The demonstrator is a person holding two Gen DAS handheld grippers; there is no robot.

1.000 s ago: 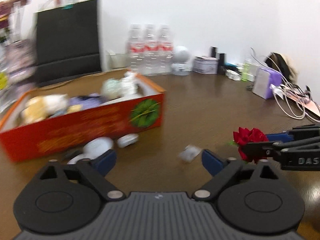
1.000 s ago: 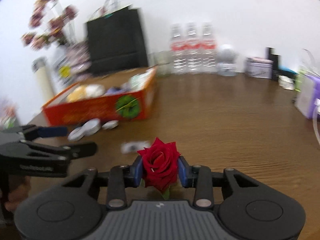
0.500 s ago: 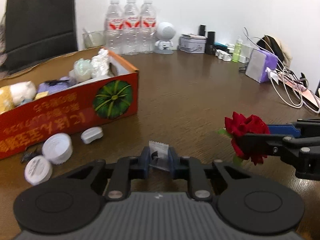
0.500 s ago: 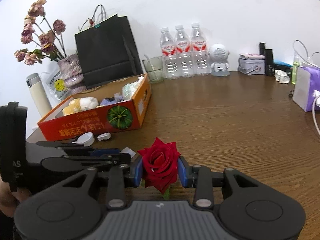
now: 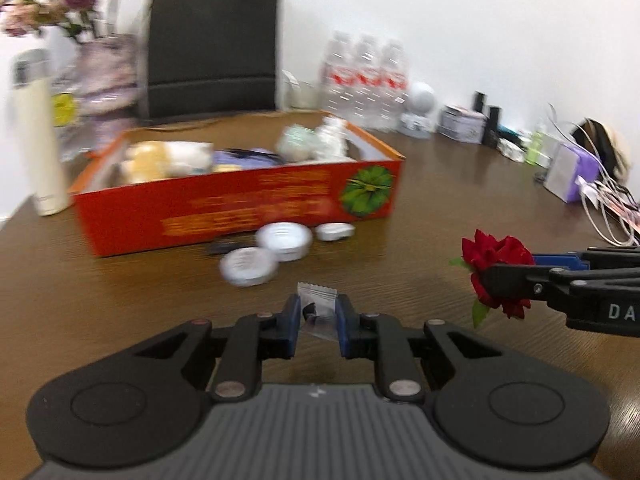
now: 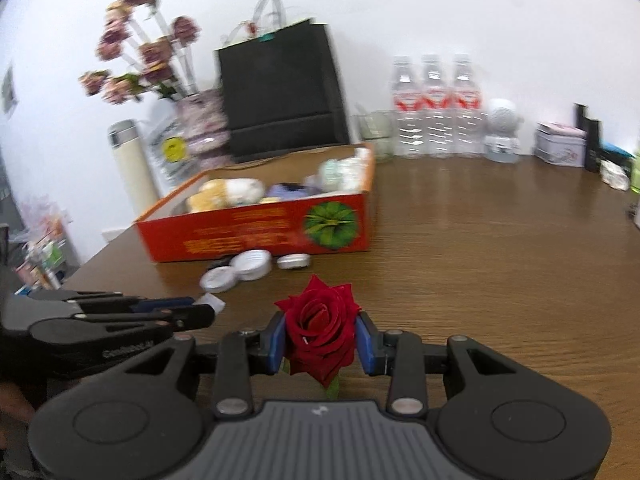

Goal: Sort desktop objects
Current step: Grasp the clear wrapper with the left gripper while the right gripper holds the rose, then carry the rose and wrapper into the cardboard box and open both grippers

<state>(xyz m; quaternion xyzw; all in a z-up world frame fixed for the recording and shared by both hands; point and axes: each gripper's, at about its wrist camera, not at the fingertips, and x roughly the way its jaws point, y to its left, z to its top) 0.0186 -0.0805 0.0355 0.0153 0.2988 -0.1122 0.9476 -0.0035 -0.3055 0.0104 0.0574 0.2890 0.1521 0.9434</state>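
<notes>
My left gripper [image 5: 317, 316] is shut on a small silver packet [image 5: 318, 307] and holds it above the brown table. My right gripper [image 6: 320, 338] is shut on a red rose [image 6: 320, 326]; the rose [image 5: 496, 276] and that gripper also show at the right of the left wrist view. The left gripper [image 6: 200, 312] with the packet shows at the left of the right wrist view. An orange box [image 5: 240, 204] filled with soft items stands ahead. Two white round lids [image 5: 284, 236] and a small white case [image 5: 335, 231] lie in front of it.
A black paper bag [image 5: 212, 44], a vase of dried flowers [image 6: 192, 128], a cream flask [image 5: 38, 136] and three water bottles [image 5: 366, 76] stand at the back. A purple box with white cables [image 5: 572, 172] lies at the right.
My left gripper closed on the silver packet and has lifted it, turning left toward the orange box. My right gripper still holds the rose and has shifted toward the box.
</notes>
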